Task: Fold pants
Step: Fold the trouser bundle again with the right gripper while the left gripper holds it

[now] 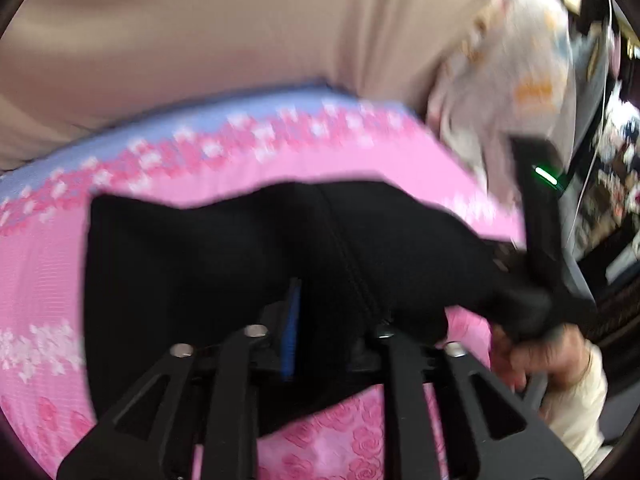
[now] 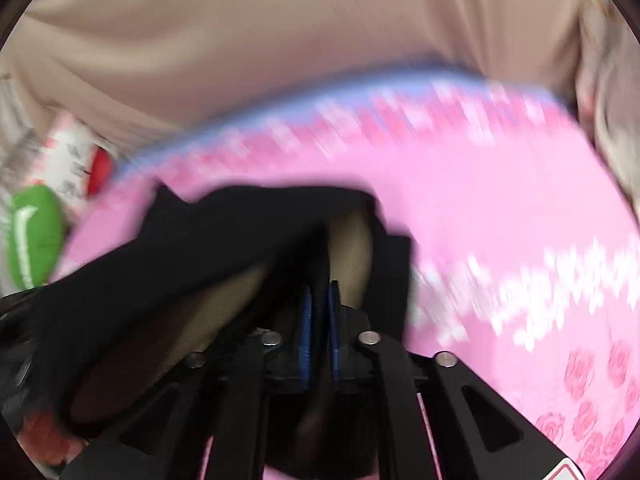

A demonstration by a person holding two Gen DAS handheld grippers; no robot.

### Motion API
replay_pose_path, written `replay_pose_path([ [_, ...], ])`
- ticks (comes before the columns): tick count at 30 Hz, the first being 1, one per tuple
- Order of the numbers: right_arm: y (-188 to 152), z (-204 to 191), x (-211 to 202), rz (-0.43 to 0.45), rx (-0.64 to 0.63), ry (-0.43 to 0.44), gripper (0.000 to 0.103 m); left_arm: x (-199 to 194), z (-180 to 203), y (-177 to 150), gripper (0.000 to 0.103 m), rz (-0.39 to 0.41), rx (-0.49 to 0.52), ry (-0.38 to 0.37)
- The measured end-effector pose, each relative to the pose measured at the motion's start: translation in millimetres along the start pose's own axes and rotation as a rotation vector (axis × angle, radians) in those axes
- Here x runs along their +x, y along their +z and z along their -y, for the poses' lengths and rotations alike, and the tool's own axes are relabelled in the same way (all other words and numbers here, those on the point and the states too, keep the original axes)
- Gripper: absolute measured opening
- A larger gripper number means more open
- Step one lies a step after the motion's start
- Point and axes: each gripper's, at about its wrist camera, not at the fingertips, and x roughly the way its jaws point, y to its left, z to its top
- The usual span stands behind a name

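Note:
Black pants (image 1: 224, 256) lie spread on a pink flowered bedsheet (image 1: 36, 280), with a seam running down the middle. My left gripper (image 1: 332, 320) sits at their near edge. One blue pad (image 1: 292, 332) shows and the cloth covers the other finger, so its grip is unclear. At the right, my right gripper (image 1: 524, 308) pinches a bunched corner, held by a hand (image 1: 544, 356) in a cream sleeve. In the right wrist view, my right gripper (image 2: 320, 320) is shut on a fold of the pants (image 2: 240, 220) between its blue pads. A tan lining (image 2: 348, 248) shows.
A beige curtain (image 1: 200, 28) hangs behind the bed. A pale printed cloth (image 1: 516, 80) is piled at the bed's far right corner. Green (image 2: 36, 236) and red-and-white (image 2: 76, 160) packets lie off the sheet's left edge. Cluttered furniture (image 1: 616, 184) stands to the right.

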Motion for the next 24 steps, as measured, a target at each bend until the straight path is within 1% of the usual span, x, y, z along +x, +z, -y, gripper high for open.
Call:
replay_pose_path([
  [1,-4.0,8.5,1.0,0.012,0.038,0.043,0.006,10.9,3.0,-9.0,0.037,-0.038,0.001,0.006],
  [2,-8.3,18.8,-9.0,0.035,0.119,0.103,0.007,15.5,2.7,-17.0,0.041,-0.062,-0.005,0.003],
  [3,-10.3,22.1,-19.6,0.037,0.151,0.108,0.019,14.1,-0.3,-23.5,0.042,-0.067,-0.010,-0.008],
  [4,-12.4,22.6,-34.7,0.074,0.161,0.069,0.023,10.1,-5.0,-27.4,0.050,-0.066,-0.018,-0.006],
  [5,-14.9,20.3,-52.4,0.127,0.157,0.051,0.036,4.5,-10.8,-31.0,0.063,-0.060,-0.028,0.002],
  [6,-16.9,18.6,-65.1,0.154,0.158,0.077,0.044,-7.9,-21.8,-34.9,0.069,-0.038,-0.046,0.008],
  [7,-17.4,17.4,-74.8,0.170,0.166,0.109,0.044,-17.4,-29.6,-37.6,0.075,-0.017,-0.057,0.014],
  [9,-18.2,8.9,-88.9,0.185,0.153,0.178,0.044,-36.2,-45.3,-41.8,0.077,0.023,-0.084,0.056],
  [10,-15.7,4.6,-88.3,0.179,0.146,0.193,0.045,-46.5,-54.5,-42.8,0.078,0.047,-0.096,0.091],
  [11,-16.3,-4.2,-83.3,0.149,0.132,0.217,0.050,-53.9,-62.4,-43.8,0.082,0.063,-0.106,0.124],
  [12,-16.9,-10.3,-75.7,0.123,0.120,0.219,0.057,-59.5,-68.3,-45.1,0.085,0.074,-0.111,0.145],
  [13,-20.8,-22.0,-62.8,0.074,0.095,0.207,0.059,-63.8,-74.1,-46.3,0.086,0.082,-0.119,0.169],
  [14,-23.6,-26.8,-51.7,0.046,0.080,0.198,0.058,-66.3,-79.9,-46.6,0.086,0.085,-0.127,0.189],
  [15,-27.8,-35.9,-41.4,0.025,0.065,0.186,0.041,-67.8,-84.7,-47.8,0.086,0.084,-0.134,0.202],
  [16,-29.3,-41.9,-35.5,0.018,0.052,0.172,0.018,-68.4,-91.8,-49.5,0.086,0.077,-0.147,0.209],
  [17,-25.9,-52.4,-31.7,-0.008,0.019,0.155,0.004,-68.3,-95.7,-50.7,0.086,0.071,-0.158,0.217],
  [18,-25.3,-56.9,-39.8,0.017,-0.004,0.128,0.004,-68.3,-101.7,-51.6,0.086,0.067,-0.171,0.228],
  [19,-16.3,-65.4,-62.2,0.089,-0.054,0.075,0.004,-68.1,-105.5,-51.8,0.086,0.068,-0.177,0.234],
  [21,-7.9,-66.0,-93.8,0.164,-0.086,0.042,0.004,-71.5,-114.6,-54.4,0.086,0.075,-0.194,0.250],
  [22,-6.5,-62.5,-105.4,0.185,-0.098,0.013,0.005,-71.4,-117.0,-55.6,0.086,0.075,-0.198,0.261],
  [23,-8.8,-55.0,-103.3,0.173,-0.104,-0.019,0.008,-69.6,-119.2,-56.6,0.086,0.073,-0.204,0.271],
  [24,-12.7,-47.4,-92.7,0.136,-0.105,-0.056,0.014,-67.0,-123.1,-59.1,0.086,0.068,-0.211,0.274],
])
